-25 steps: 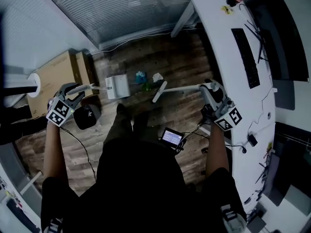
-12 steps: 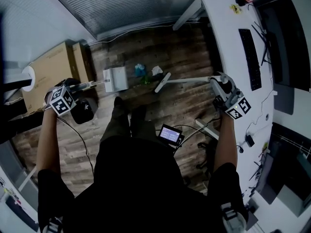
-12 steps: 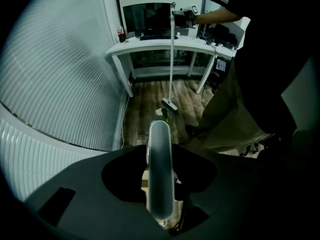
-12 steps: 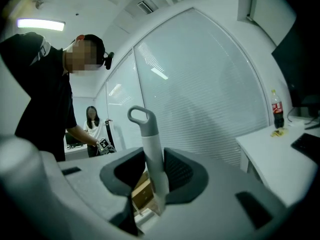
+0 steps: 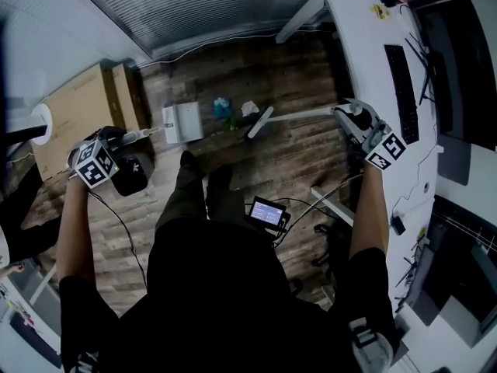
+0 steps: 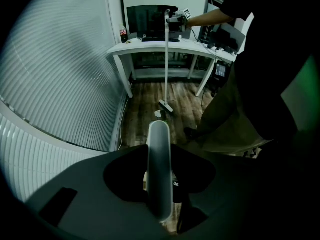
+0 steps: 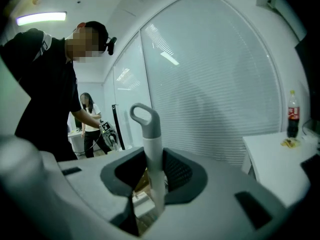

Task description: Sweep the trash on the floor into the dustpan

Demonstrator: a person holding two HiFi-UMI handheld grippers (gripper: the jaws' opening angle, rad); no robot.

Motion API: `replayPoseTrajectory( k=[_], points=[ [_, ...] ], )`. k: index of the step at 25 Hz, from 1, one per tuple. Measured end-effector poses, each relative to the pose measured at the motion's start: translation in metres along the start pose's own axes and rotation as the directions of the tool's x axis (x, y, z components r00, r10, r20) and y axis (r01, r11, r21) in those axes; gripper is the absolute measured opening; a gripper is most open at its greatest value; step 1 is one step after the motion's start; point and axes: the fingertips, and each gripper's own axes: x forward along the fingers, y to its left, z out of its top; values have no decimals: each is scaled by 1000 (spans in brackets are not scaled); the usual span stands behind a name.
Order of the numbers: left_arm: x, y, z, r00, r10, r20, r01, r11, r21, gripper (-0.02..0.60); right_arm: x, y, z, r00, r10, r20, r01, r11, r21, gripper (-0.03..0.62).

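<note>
The white dustpan [image 5: 183,123] stands on the wood floor, its long handle [image 6: 160,174] running back to my left gripper [image 5: 128,138]. That gripper's jaws have just been closing, and they are shut on the handle. A blue-green scrap [image 5: 224,108] and a white crumpled scrap [image 5: 250,108] lie just right of the pan. The white broom head [image 5: 260,123] rests on the floor beside them. My right gripper [image 5: 343,113] is shut on the broom handle [image 7: 151,154], below its hanging loop. The left gripper view shows the broom [image 6: 166,59] upright ahead.
A cardboard box [image 5: 85,107] stands at the left and a black object [image 5: 133,176] lies by my left hand. A white desk [image 5: 361,61] with keyboard [image 5: 400,68] runs along the right. A small screen [image 5: 266,212] and cables lie near my feet. Another person [image 7: 90,124] stands behind.
My right gripper has moved right, toward the desk, tilting the broom handle; the broom head stays by the scraps. The left hand has sunk a little with the dustpan handle.
</note>
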Motion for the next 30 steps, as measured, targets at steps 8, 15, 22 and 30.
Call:
replayPoseTrajectory(
  k=[8, 15, 22, 30],
  points=[
    [2, 0, 2, 1000, -6, 3, 6, 1000, 11, 129, 111, 62, -72, 873, 311, -376, -386, 911, -143, 110],
    [4, 1, 9, 999, -2, 42, 3, 1000, -8, 129, 216, 119, -68, 937, 341, -76, -349, 923, -163, 114],
    [3, 4, 13, 997, 0, 82, 2, 1000, -21, 129, 254, 125, -58, 966, 257, 3, -253, 955, -155, 114],
    [3, 4, 18, 993, 6, 117, 0, 999, -48, 129, 299, 163, -39, 947, 315, 60, -302, 939, -164, 112]
  ],
)
